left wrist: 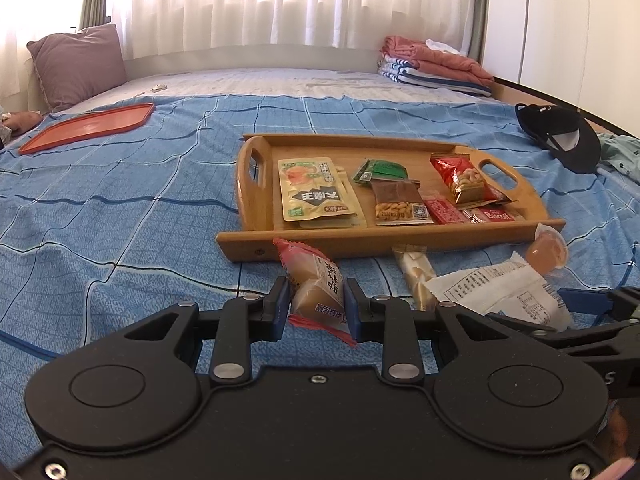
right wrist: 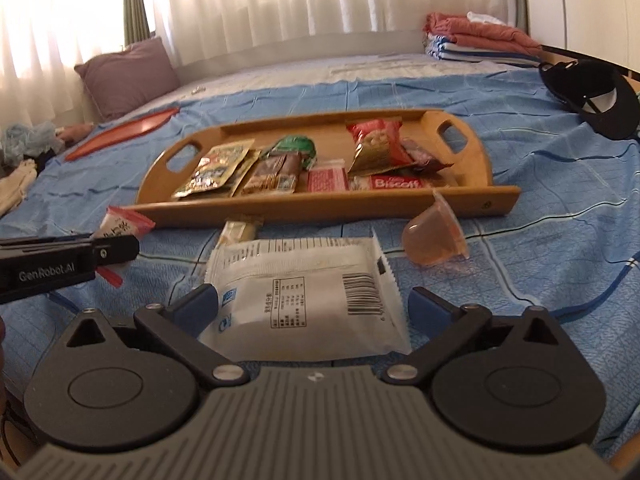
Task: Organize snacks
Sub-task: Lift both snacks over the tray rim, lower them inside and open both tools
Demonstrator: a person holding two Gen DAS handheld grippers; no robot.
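A wooden tray (left wrist: 304, 242) on the blue bedsheet holds several snack packets; it also shows in the right wrist view (right wrist: 320, 206). My left gripper (left wrist: 316, 306) is shut on a red-edged bun packet (left wrist: 316, 280) just in front of the tray. My right gripper (right wrist: 314, 306) is open, its fingers on either side of a white packet (right wrist: 304, 296) that lies on the sheet. A jelly cup (right wrist: 436, 236) and a slim beige bar (right wrist: 240, 232) lie between the white packet and the tray.
A red plastic lid (left wrist: 88, 126) lies far left on the bed. A purple pillow (left wrist: 78, 64) is behind it. Folded towels (left wrist: 436, 66) sit at the back right, and a black cap (left wrist: 560, 136) at the right edge.
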